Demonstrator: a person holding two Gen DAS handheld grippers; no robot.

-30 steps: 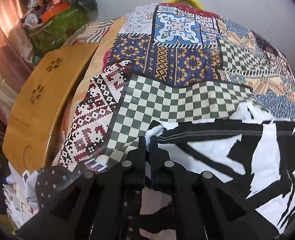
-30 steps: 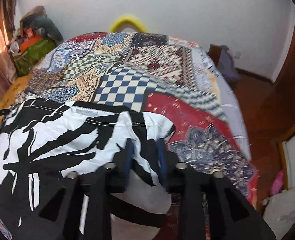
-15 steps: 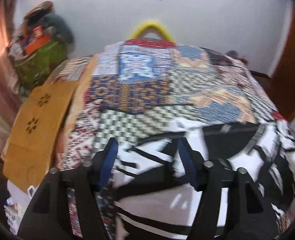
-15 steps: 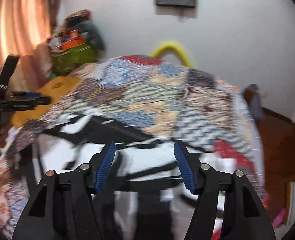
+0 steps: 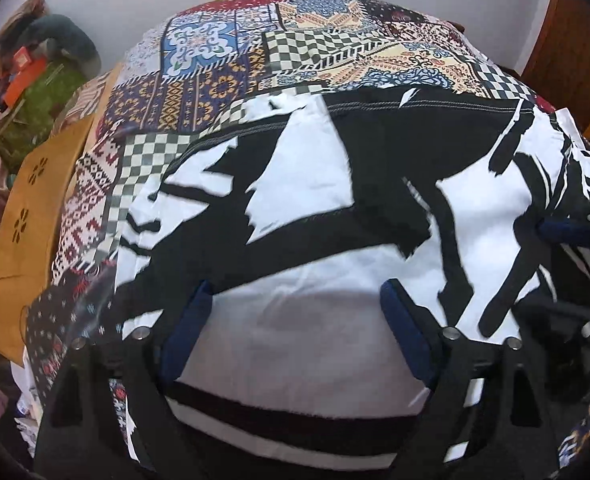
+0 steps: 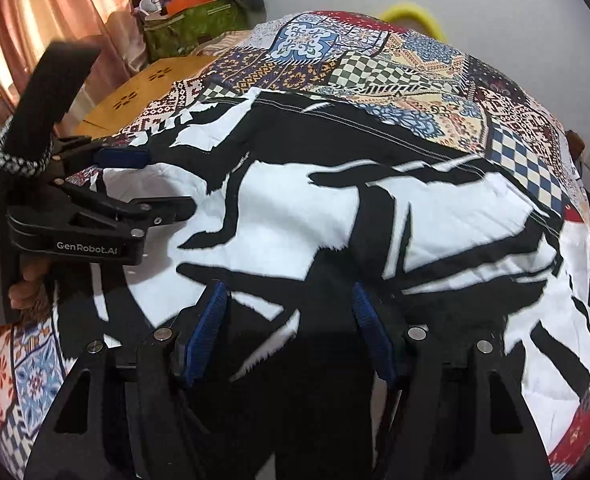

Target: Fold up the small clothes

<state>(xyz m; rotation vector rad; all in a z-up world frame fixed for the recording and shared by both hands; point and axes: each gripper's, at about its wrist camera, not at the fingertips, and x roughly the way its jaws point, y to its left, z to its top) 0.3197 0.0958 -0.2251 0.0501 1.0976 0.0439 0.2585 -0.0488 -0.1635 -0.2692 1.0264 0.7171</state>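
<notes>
The black-and-white garment (image 5: pixel 335 208) was seen spread across the patchwork bedspread (image 5: pixel 215 80), seemingly folded once with further folds judged outstanding, while the left gripper (image 5: pixel 295 316) and right gripper (image 6: pixel 291 320) were held over it with jaws wide and empty.

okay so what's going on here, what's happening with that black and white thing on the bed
A person with a handheld gripper in each hand is folding a black-and-white patterned garment spread on a patchwork bedspread. Right now neither is gripping it: the left gripper and right gripper both hover open over the near part of the cloth, which lies fairly flat with its stitched hem toward the far side.
</notes>
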